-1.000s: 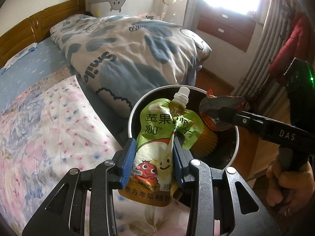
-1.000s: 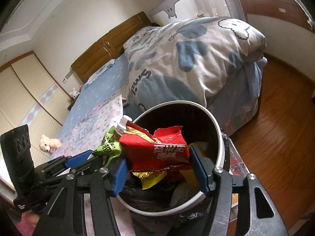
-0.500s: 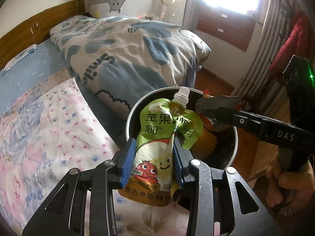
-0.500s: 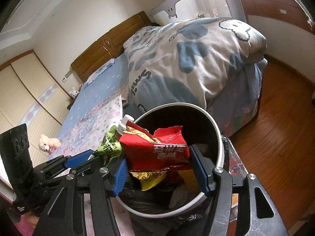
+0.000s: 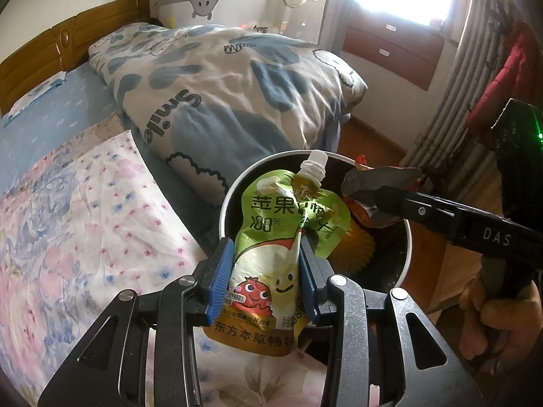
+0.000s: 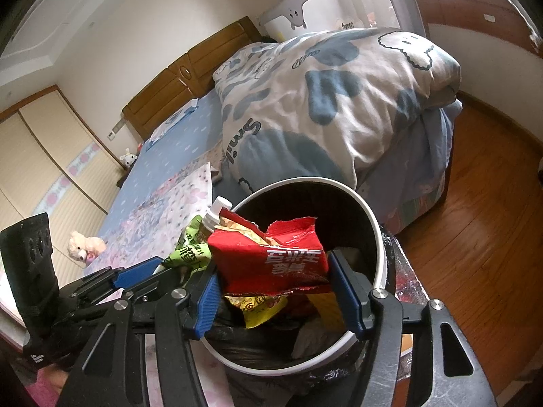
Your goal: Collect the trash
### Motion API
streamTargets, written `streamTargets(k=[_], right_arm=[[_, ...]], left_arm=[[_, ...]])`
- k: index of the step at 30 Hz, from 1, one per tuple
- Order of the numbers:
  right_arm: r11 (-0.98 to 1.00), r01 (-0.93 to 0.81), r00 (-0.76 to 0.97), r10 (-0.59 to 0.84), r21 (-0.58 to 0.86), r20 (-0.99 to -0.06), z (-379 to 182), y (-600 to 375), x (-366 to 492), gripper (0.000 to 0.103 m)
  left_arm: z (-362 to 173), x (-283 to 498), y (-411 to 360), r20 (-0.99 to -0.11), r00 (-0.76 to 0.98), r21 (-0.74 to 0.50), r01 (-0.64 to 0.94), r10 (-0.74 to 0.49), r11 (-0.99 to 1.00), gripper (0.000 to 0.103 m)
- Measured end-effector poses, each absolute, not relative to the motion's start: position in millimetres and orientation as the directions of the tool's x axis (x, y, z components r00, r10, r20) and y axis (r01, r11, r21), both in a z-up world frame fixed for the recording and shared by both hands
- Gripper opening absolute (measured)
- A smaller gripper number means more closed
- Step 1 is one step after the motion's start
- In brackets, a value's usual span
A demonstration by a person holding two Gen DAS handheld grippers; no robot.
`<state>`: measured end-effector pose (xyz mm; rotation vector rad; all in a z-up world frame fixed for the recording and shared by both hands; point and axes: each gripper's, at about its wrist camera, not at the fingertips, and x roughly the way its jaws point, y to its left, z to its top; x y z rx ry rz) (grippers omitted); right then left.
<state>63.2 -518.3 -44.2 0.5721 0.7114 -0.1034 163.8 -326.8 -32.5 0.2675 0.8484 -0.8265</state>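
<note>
My left gripper (image 5: 266, 278) is shut on a green juice pouch (image 5: 271, 247) with a white spout, held upright over the near rim of a round white-rimmed trash bin (image 5: 230, 200) lined with a black bag. My right gripper (image 6: 278, 291) is shut on a torn red snack wrapper (image 6: 271, 261), held over the same bin (image 6: 376, 240). In the left wrist view the right gripper (image 5: 366, 193) reaches in from the right with the wrapper above the bin. The pouch (image 6: 190, 247) and left gripper show at the left of the right wrist view. Other trash lies inside the bin.
The bin stands beside a bed (image 5: 68, 108) with a floral sheet (image 5: 74, 224) and a folded blue-and-white quilt (image 5: 220, 78). Wooden floor (image 6: 492, 237) lies to the right. A dresser (image 5: 393, 51) and curtains (image 5: 468, 84) stand at the back right.
Both grippers have shifted slightly over the bin, still holding their items. The bin sits a little lower and closer in the left wrist view.
</note>
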Motion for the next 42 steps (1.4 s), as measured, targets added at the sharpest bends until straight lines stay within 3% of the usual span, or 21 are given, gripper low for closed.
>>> streamTargets(k=[8,12,14,29,42], right_arm=[[0.839,0.286,0.75,0.105,0.463,-0.653,-46.2,-519.4,66.5,0.063],[0.83,0.291,0.744,0.116,0.475,-0.658,-45.9,-520.1,67.3,0.069],[0.831,0.289,0.747,0.115,0.476,-0.654,-43.6,-519.5,66.6,0.074],[0.831,0.286,0.794,0.073,0.477,-0.603,-28.6,-486.6,33.9,0.077],[0.887,0.232,0.849,0.017,0.4,-0.528,-9.0,-393.9,-12.7,0.09]], left_arm=[[-32.0,164.9,-327.6,-0.757,0.373,-0.114,0.732,-0.536,0.671,0.04],[-27.7,166.3,-322.7,-0.749,0.373,-0.134,0.724,-0.547,0.677,0.058],[-24.9,165.9,-321.3,-0.742,0.384,-0.134,0.718,-0.55,0.683,0.061],[-19.8,130.7,-242.5,-0.703,0.462,-0.179,0.62,-0.541,0.764,0.067],[-6.4,76.5,-151.4,-0.616,0.609,-0.18,0.508,-0.499,0.842,0.078]])
